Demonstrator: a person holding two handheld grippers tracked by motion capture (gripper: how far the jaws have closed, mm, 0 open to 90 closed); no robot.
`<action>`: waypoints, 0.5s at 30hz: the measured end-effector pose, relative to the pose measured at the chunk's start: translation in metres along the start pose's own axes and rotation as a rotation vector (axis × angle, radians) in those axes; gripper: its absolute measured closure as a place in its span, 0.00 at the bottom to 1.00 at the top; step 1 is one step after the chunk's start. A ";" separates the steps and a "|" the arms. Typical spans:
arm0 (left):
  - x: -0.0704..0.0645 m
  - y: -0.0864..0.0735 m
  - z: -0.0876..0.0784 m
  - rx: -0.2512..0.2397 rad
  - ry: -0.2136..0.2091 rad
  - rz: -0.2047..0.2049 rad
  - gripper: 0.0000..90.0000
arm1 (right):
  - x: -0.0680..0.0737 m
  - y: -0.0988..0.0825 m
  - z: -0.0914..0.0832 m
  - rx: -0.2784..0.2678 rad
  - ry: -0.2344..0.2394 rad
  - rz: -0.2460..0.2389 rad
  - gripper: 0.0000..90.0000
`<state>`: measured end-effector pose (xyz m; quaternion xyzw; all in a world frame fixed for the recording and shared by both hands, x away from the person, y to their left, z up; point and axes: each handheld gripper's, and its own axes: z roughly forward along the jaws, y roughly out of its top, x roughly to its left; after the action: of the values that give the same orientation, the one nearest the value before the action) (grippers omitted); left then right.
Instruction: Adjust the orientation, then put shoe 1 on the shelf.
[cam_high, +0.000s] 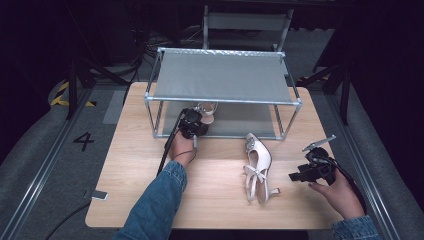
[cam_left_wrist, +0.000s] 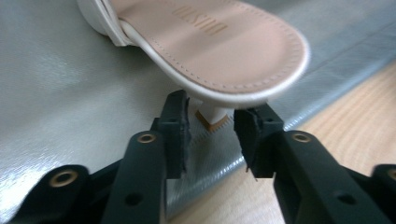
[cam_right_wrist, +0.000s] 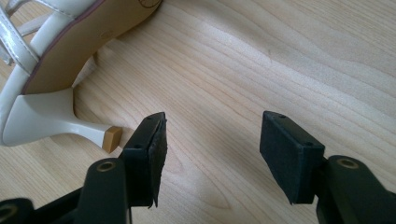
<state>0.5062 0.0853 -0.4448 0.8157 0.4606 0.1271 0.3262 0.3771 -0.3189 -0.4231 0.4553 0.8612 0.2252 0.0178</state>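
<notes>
Left gripper (cam_left_wrist: 212, 126) has its fingers (cam_left_wrist: 175, 133) spread either side of the heel of the sandal on the shelf (cam_left_wrist: 210, 51), pads off it, so that shoe sits free on the grey lower shelf (cam_left_wrist: 70, 93) of the rack (cam_high: 222, 100), right at the front edge. Risk one: you pull back with a finger under the overhanging heel end and hook it, dragging the shoe off the edge onto the tabletop (cam_high: 140, 165). Back out straight along the fingers, not upward. Risk two: the heel stands close to the shelf edge, so any nudge on it could tip the shoe over. Its long axis runs front to back into the rack, heel end toward you, toe pointing to the far side. Right gripper (cam_right_wrist: 210, 154) is wide open with nothing between the fingers, hovering over the tabletop just beside the heel tip of the second sandal (cam_high: 257, 167). That one lies on its side, well apart from the rack, long axis roughly front to back, toe toward the rack, heel near your edge, stiletto pointing toward your right hand (cam_high: 342, 192). Risk there: gripping the thin heel alone will probably let the shoe swing or twist in the pads when you lift; closing off-centre could flick it away.
</notes>
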 end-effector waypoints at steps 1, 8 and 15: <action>0.001 -0.001 -0.006 -0.011 0.003 0.019 0.68 | 0.000 0.000 0.000 0.000 -0.002 -0.002 0.46; -0.006 -0.009 -0.043 -0.041 -0.008 0.065 0.64 | 0.004 -0.001 0.000 -0.001 0.004 0.000 0.46; -0.021 -0.020 -0.078 -0.041 -0.035 0.115 0.59 | 0.012 0.004 -0.005 -0.023 0.006 -0.009 0.47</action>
<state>0.4422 0.1072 -0.3972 0.8360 0.4044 0.1408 0.3432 0.3717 -0.3097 -0.4149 0.4505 0.8606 0.2365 0.0213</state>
